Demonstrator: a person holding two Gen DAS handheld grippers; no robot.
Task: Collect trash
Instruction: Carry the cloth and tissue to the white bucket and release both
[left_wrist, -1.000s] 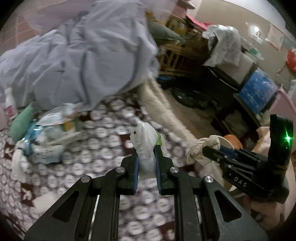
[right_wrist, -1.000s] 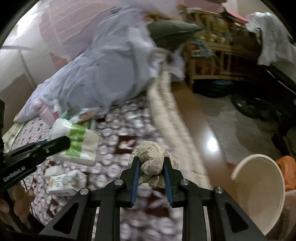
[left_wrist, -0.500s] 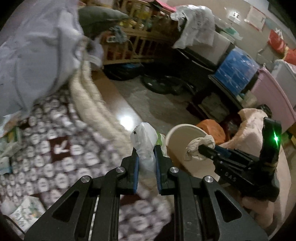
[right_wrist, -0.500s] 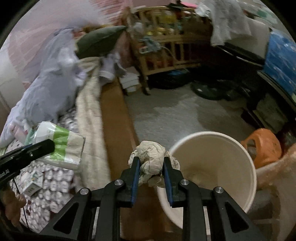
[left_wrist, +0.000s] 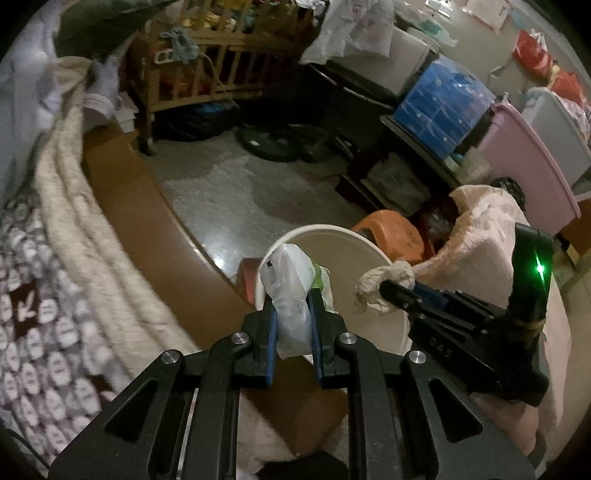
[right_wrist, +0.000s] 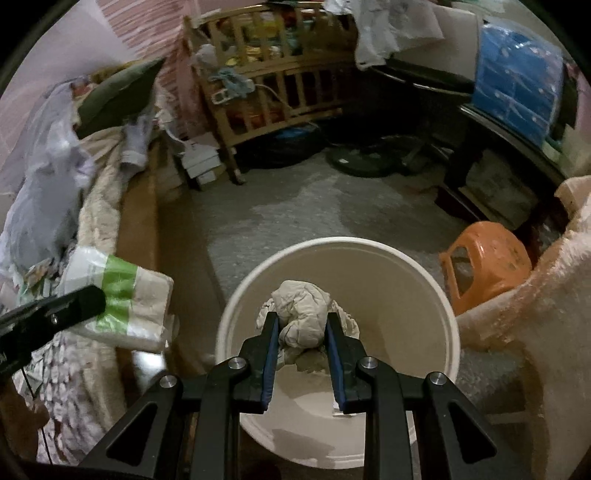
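Left gripper (left_wrist: 291, 325): I grip the plastic bag (left_wrist: 290, 291) at the bucket (right_wrist: 452, 317) rim.
Right gripper (right_wrist: 301, 354): I clench crumpled paper (right_wrist: 301, 314) over the bucket.
Risk: releasing left now may drop the bag outside.

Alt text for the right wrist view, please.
The right gripper is shut on a crumpled beige paper wad over the open white bucket. At left, the left gripper holds a white-and-green plastic bag beside the bed.
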